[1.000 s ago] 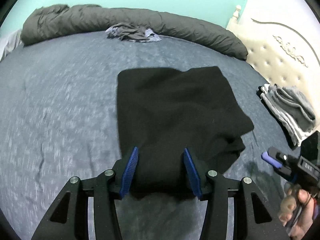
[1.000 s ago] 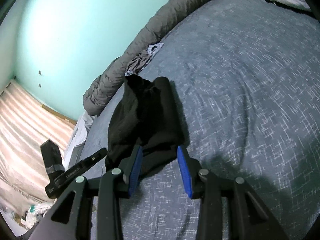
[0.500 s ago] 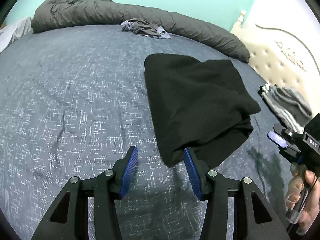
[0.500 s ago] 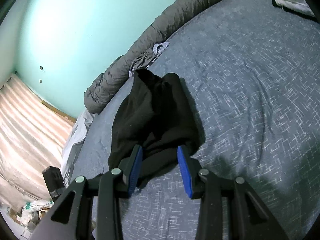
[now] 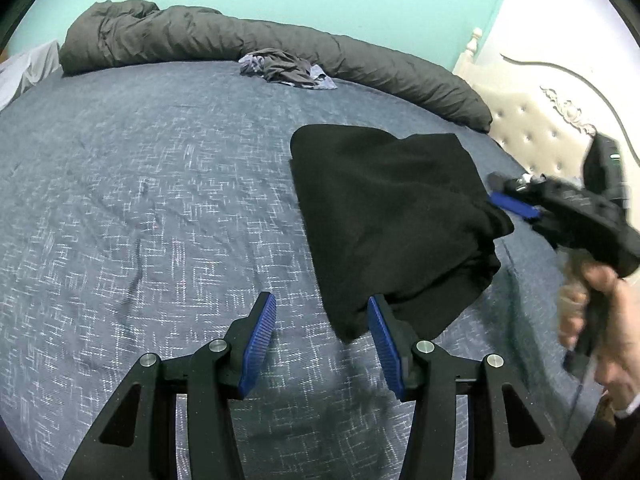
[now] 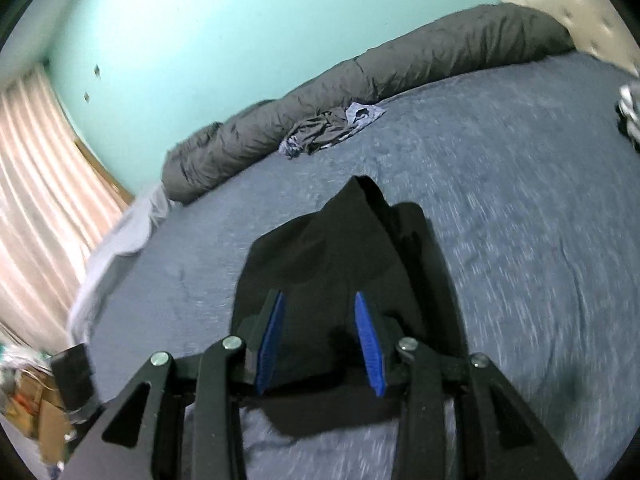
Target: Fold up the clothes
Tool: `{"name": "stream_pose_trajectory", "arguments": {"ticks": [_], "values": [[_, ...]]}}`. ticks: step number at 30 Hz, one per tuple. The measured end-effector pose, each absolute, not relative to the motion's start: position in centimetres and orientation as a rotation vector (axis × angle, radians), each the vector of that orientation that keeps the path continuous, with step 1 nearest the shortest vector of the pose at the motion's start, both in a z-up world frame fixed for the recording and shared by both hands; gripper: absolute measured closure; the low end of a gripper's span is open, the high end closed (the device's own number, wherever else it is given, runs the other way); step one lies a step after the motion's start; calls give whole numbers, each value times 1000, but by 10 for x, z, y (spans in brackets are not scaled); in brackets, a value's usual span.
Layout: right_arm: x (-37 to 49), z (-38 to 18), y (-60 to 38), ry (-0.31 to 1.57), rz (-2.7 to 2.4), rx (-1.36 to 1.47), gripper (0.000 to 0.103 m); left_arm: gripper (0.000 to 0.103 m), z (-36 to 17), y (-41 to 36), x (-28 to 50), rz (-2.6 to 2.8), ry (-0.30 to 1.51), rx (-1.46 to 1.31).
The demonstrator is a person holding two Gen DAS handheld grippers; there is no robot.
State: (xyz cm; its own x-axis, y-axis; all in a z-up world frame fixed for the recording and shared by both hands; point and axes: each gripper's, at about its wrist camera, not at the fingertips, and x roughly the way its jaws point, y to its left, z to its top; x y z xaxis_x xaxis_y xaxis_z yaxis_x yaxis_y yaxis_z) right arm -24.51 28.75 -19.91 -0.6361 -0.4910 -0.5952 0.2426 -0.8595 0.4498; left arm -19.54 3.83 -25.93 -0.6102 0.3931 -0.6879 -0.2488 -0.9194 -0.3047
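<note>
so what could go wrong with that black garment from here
The right tongs are open over the black garment's near edge, which looks bunched and layered; closing here may catch only some layers and spoil the fold. The left tongs are open over bare bedspread beside its corner, so they could pinch the bedspread instead.

Left of the left gripper (image 5: 322,344) jaws the blue bedspread (image 5: 152,184) lies open, while the black garment (image 5: 392,216) crowds their right pad and a rolled grey duvet (image 5: 280,46) bounds the far edge.

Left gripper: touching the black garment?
Cannot tell. In the left wrist view, the open left gripper has its right finger overlapping the black garment edge; no contact or gap shows.
</note>
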Motion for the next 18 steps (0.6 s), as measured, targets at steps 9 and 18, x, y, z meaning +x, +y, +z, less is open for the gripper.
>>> {"name": "stream_pose_trajectory", "arguments": {"ticks": [9, 18], "values": [[-273, -246, 291, -319, -2583, 1226, 98, 51, -260, 33, -199, 2510, -299, -1143], [-287, -207, 300, -392, -2559, 1186, 90, 51, -260, 34, -200, 2495, -326, -1137]]}}
